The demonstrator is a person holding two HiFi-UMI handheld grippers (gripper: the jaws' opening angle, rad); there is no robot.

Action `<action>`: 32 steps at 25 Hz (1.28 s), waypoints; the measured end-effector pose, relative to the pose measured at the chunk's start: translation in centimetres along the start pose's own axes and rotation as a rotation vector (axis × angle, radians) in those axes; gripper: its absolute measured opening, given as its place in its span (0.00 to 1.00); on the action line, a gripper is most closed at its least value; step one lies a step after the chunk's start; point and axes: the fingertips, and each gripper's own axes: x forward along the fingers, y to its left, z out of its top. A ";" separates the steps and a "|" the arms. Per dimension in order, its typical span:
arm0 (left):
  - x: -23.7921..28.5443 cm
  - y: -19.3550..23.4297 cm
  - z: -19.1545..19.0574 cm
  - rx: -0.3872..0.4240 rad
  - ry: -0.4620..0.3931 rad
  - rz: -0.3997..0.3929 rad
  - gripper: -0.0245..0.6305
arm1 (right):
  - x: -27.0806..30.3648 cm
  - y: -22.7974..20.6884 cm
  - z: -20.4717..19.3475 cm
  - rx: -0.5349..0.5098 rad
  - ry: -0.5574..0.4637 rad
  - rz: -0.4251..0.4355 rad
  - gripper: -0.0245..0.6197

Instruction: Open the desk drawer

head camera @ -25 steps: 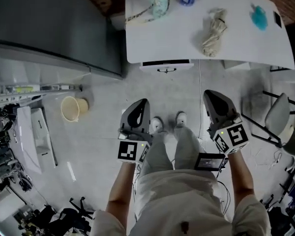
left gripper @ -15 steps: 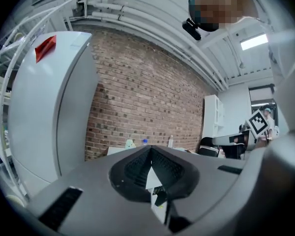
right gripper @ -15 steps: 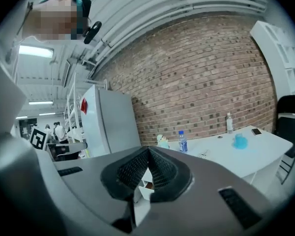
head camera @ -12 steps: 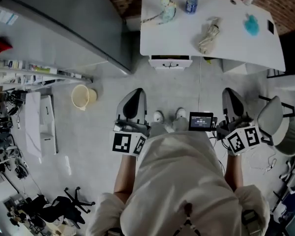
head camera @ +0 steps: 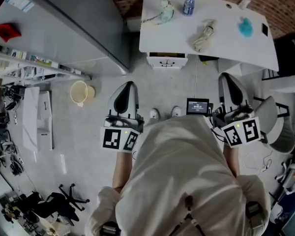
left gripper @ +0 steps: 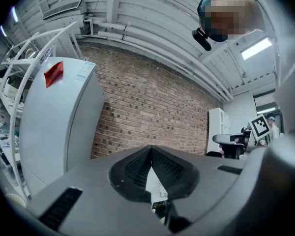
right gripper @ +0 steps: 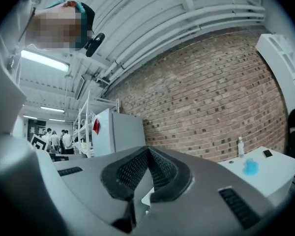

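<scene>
The white desk point(head camera: 221, 48) stands at the top of the head view, against a brick wall. Under its near edge a white drawer unit point(head camera: 166, 61) shows its front with a dark handle mark. My left gripper point(head camera: 129, 84) is shut and holds nothing, well short of the drawer and to its left. My right gripper point(head camera: 224, 77) is also shut and empty, near the desk's front edge and right of the drawer. In the left gripper view the pads point(left gripper: 137, 167) meet in front of the brick wall. The right gripper view shows shut pads point(right gripper: 160, 168) and the desk point(right gripper: 270, 178).
On the desk lie a bottle point(head camera: 188, 4), a bundled beige umbrella point(head camera: 202, 36), a teal thing point(head camera: 245, 27) and a pale toy point(head camera: 166, 9). A grey cabinet point(head camera: 73, 28) stands left, a beige bucket point(head camera: 80, 92) on the floor, an office chair point(head camera: 275, 127) right.
Both grippers have risen and spread apart, staying shut. The head view has pulled up and back, so the desk and drawer unit look smaller and the torso fills more of the frame.
</scene>
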 end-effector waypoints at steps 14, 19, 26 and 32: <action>1.6 -2.8 0.1 0.037 0.040 -0.075 0.05 | -1.3 1.2 -1.7 -0.014 0.051 -0.010 0.08; 1.6 -3.4 -0.1 0.032 0.043 -0.086 0.05 | -1.5 0.5 -2.0 -0.001 0.060 -0.016 0.08; 1.7 -4.1 -1.0 0.009 0.049 -0.078 0.05 | -1.8 -0.1 -2.2 0.003 0.062 0.001 0.08; 2.0 -5.1 -1.4 0.011 0.040 -0.077 0.05 | -2.2 -1.2 -2.2 -0.002 0.063 0.003 0.08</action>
